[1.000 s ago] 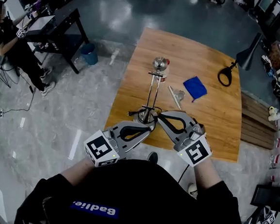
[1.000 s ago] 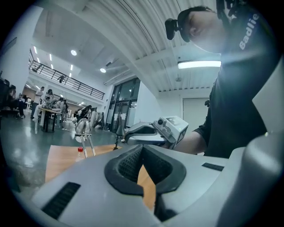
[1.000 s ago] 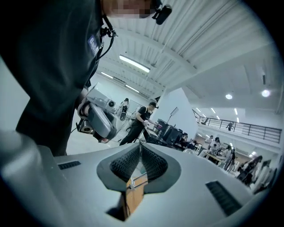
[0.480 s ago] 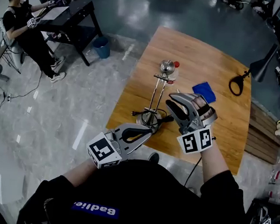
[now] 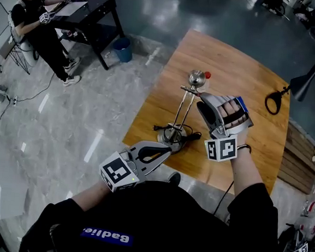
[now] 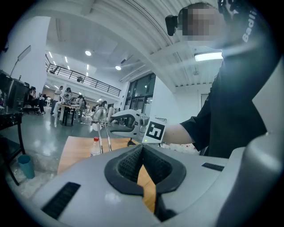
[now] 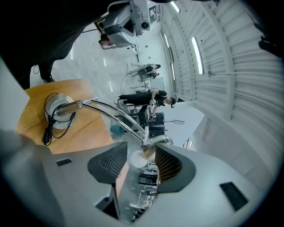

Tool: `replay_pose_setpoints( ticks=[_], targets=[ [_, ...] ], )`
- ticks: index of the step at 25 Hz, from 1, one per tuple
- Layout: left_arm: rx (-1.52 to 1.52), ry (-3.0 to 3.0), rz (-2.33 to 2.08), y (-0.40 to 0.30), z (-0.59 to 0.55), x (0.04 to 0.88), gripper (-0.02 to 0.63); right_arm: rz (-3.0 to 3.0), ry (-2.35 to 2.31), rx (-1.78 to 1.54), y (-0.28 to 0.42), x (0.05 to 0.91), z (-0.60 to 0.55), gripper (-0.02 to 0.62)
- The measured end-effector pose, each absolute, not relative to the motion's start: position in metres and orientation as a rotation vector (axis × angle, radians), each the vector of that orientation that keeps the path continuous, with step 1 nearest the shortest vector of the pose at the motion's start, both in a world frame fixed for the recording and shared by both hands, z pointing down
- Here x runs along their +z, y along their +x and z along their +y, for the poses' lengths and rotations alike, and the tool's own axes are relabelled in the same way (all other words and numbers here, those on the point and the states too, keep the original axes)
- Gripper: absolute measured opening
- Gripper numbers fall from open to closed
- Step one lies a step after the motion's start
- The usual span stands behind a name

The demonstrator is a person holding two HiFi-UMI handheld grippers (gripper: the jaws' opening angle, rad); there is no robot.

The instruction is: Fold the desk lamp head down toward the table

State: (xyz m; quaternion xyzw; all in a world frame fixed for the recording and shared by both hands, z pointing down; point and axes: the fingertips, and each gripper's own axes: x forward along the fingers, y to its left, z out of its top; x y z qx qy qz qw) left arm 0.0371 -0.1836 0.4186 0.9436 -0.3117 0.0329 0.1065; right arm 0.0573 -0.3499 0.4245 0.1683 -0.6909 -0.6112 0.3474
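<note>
A chrome desk lamp stands on the wooden table (image 5: 165, 99), its round base (image 5: 173, 135) near the front edge and twin rods rising to the small dome head (image 5: 196, 77). My right gripper (image 5: 201, 96) is rolled onto its side just beside the head. Its jaws are opening, and in the right gripper view the lamp head (image 7: 160, 141) sits at the jaw tips of that gripper (image 7: 141, 153) with no pad pressing on it. My left gripper (image 5: 169, 147) hovers by the base, shut and empty; its pads (image 6: 133, 162) meet, and the lamp head (image 6: 98, 114) shows beyond them.
A bottle with a red cap (image 5: 207, 75) stands right behind the lamp head. A blue cloth (image 5: 243, 104) peeks out behind my right hand. A black lamp (image 5: 292, 88) lies at the table's far right. A person sits at a black desk (image 5: 96, 7) far left, beside a blue bin (image 5: 122, 49).
My right gripper left the lamp base, travelled up along the rods to the head, rolled onto its side, and its jaws parted. The left gripper stayed near the base.
</note>
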Motion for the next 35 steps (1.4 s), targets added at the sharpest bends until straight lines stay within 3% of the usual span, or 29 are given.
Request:
replay_pose_setpoints(
  ticks=[13, 17, 35],
  targets=[
    [0.131, 2.718, -0.958, 0.035, -0.184, 0.431, 0.009, -1.728, 0.381, -1.731, 0.034, 0.433, -0.36, 0.179],
    [0.135, 2.712, -0.963, 0.033, -0.184, 0.434, 0.009, -1.765, 0.38, -1.735, 0.03, 0.436, -0.36, 0.133],
    [0.151, 2.71, -0.95, 0.029, -0.187, 0.437, 0.009, -1.93, 0.449, -1.515, 0.032, 0.461, -0.388, 0.102]
  ],
)
